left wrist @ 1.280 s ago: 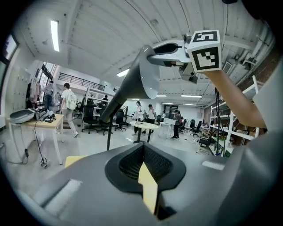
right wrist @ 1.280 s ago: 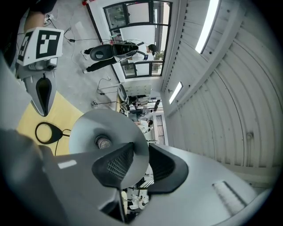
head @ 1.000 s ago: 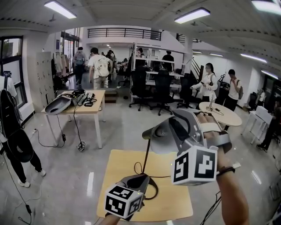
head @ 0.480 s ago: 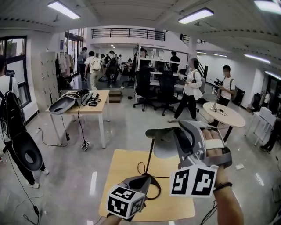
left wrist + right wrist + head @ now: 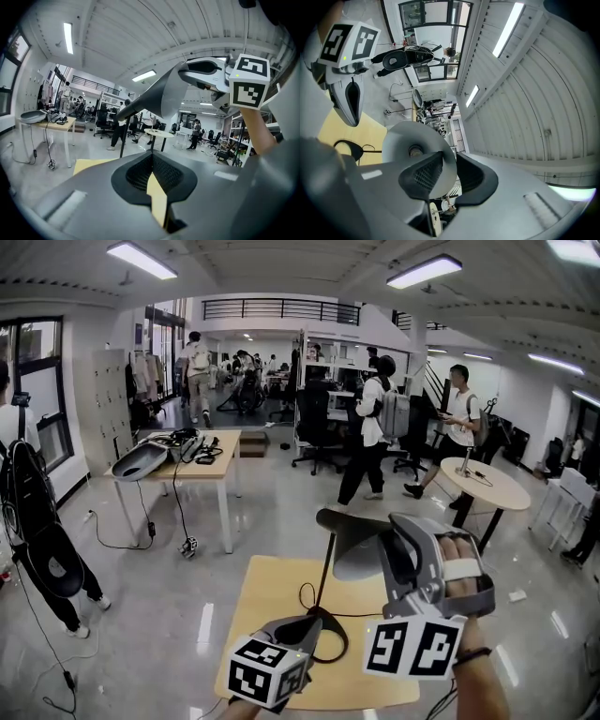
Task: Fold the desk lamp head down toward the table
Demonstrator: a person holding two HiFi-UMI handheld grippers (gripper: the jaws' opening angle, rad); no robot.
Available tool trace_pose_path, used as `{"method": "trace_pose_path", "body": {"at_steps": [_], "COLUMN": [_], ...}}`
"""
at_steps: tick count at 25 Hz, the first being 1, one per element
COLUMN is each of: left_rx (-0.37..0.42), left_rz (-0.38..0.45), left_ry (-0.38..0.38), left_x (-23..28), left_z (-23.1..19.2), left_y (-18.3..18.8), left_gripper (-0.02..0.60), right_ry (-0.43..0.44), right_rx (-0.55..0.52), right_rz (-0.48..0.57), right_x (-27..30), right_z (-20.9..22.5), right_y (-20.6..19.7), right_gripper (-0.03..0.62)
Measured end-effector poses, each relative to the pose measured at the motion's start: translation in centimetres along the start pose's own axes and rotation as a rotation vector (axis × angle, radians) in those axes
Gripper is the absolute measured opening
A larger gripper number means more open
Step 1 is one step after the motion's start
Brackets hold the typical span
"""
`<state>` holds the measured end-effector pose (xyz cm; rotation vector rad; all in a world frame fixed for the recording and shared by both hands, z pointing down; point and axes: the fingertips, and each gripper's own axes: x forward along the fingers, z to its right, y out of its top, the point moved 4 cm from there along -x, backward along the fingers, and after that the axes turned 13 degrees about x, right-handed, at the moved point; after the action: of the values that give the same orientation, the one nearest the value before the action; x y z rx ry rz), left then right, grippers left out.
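Jaws of the right gripper [image 5: 443, 164], just closing, pinch the lamp head [image 5: 401, 136] by its thin rim; it could slip; the left gripper [image 5: 151, 157] has its jaws together, empty.

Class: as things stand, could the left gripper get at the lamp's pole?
Probably yes: the left gripper is close beside the lamp pole, low over the yellow table, with nothing visible between them.

The left gripper [image 5: 309, 622] and the right gripper [image 5: 392, 538] are smooth grey shells with black ribbed pads [image 5: 138, 174]. Each carries a white cube [image 5: 267, 671] printed with black squares. A dark band [image 5: 472, 655] circles the right wrist.
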<state>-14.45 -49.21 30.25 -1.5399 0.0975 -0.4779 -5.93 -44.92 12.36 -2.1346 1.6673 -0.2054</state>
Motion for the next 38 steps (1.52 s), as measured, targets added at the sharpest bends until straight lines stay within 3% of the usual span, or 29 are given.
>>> {"method": "trace_pose_path", "body": {"at_steps": [6, 16, 24, 34, 38], "left_rx": [-0.003, -0.007, -0.011, -0.016, -0.014], "left_rz": [-0.007, -0.008, -0.017, -0.027, -0.034], "left_ry": [0.011, 0.023, 0.032, 0.053, 0.064], "left_x": [2.4, 4.4, 2.4, 1.8, 2.6], "left_z": [4.5, 6.2, 4.7, 5.2, 7.4], "left_y": [-0.4, -0.4, -0.4, -0.9, -0.8], "left_gripper": [0.020, 0.020, 0.020, 0.020, 0.020], "right_ry": [-0.002, -0.023, -0.025, 0.006, 0.025], "right_rx": [0.042, 0.111, 0.171, 0.218, 0.220], "right_rz": [0.012, 0.037, 0.052, 0.047, 0.039], "right_x": [-3.3, -5.3, -6.2, -7.3, -7.6], "right_z": [0.1, -2.1, -4.1, -7.2, -8.4], "right_y": [-5.2, -9.2, -7.8, -11.3, -12.0], "right_gripper": [0.089, 0.080, 0.077, 0.066, 0.060]}}
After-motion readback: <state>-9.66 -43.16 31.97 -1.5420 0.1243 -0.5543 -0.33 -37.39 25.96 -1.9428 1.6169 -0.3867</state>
